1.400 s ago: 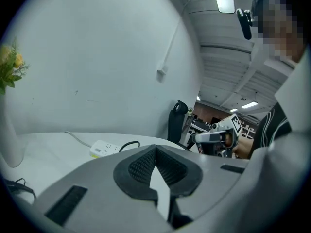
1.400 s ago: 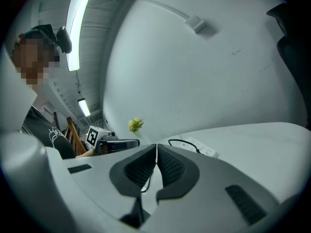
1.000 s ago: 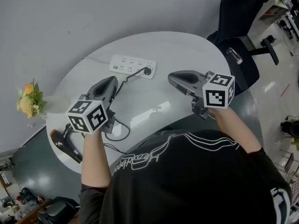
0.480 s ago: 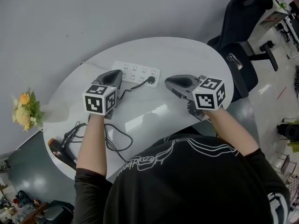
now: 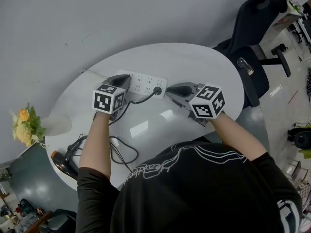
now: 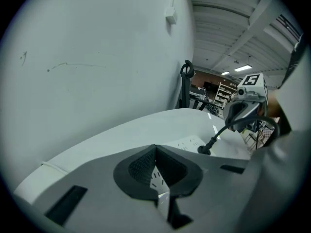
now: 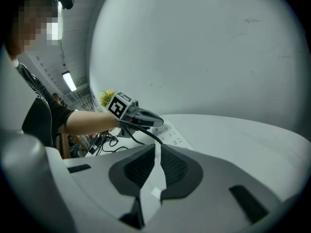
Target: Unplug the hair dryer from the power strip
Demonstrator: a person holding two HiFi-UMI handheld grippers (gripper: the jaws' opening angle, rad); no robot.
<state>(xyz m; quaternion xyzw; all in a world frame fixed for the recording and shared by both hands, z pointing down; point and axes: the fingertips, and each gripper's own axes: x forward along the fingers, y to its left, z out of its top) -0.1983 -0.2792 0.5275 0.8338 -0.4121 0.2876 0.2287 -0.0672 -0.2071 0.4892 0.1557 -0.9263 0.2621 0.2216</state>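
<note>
Both clenched, nothing held: left hand-held gripper (image 5: 124, 78) at the power strip's (image 5: 143, 83) end nearer the dryer, right hand-held gripper (image 5: 171, 90) just beside its other end, by the plug (image 5: 157, 89). Plug's seated in the strip; cable (image 5: 138, 101) runs to the hair dryer (image 5: 60, 160), well away from the strip at the table (image 5: 194, 67) edge. Next, imo: open right jaws, pinch plug body not cable, pin strip w/ left, pull straight out.
</note>
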